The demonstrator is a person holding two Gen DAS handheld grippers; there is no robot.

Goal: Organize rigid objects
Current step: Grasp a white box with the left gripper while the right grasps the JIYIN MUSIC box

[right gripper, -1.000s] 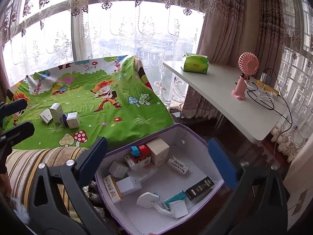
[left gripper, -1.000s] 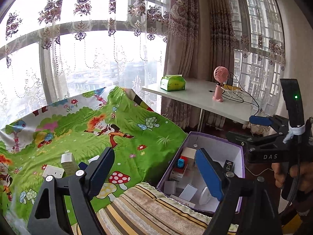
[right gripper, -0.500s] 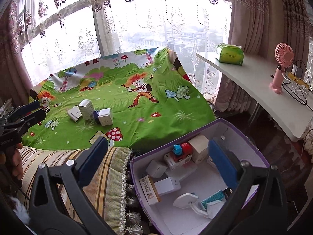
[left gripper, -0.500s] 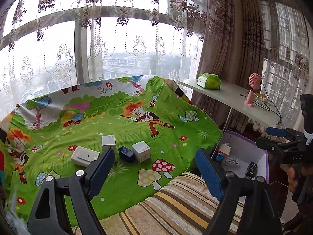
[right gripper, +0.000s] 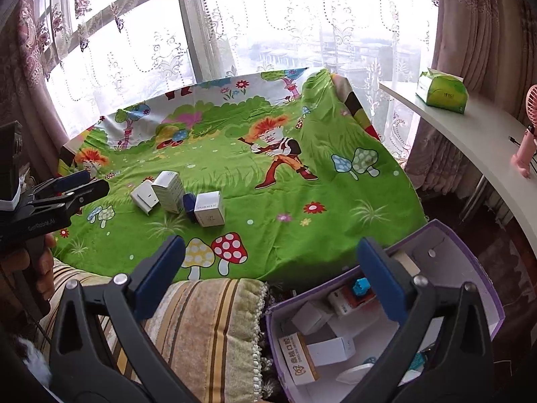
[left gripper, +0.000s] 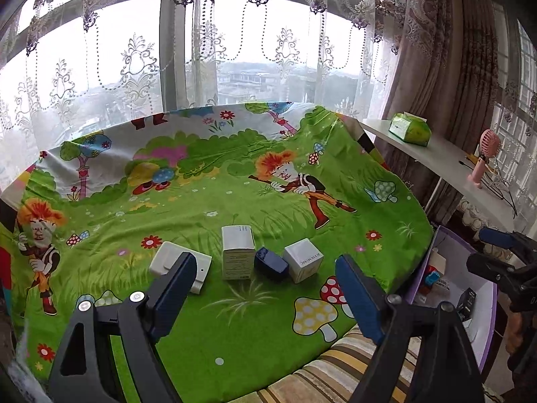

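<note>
Several small boxes lie on the green cartoon cloth [left gripper: 235, 201]: a flat white one [left gripper: 167, 262], a tall white one [left gripper: 237, 252], a dark blue one [left gripper: 271, 263] and a white cube [left gripper: 303, 259]. They also show in the right wrist view, with the cube [right gripper: 208, 209] nearest. My left gripper [left gripper: 265, 288] is open and empty, just short of the boxes. My right gripper [right gripper: 268, 275] is open and empty, above the cushion edge and the purple box [right gripper: 446, 235], which holds several small packages.
A striped cushion [right gripper: 208, 322] lies at the cloth's near edge. A white desk [right gripper: 470, 134] at the right carries a green tissue box [right gripper: 441, 91] and a pink fan [left gripper: 483, 158]. Lace curtains and windows stand behind the cloth.
Both grippers have swung left, away from the purple box and toward the cloth. The left gripper now faces the boxes on the cloth. Both stay open and empty.
</note>
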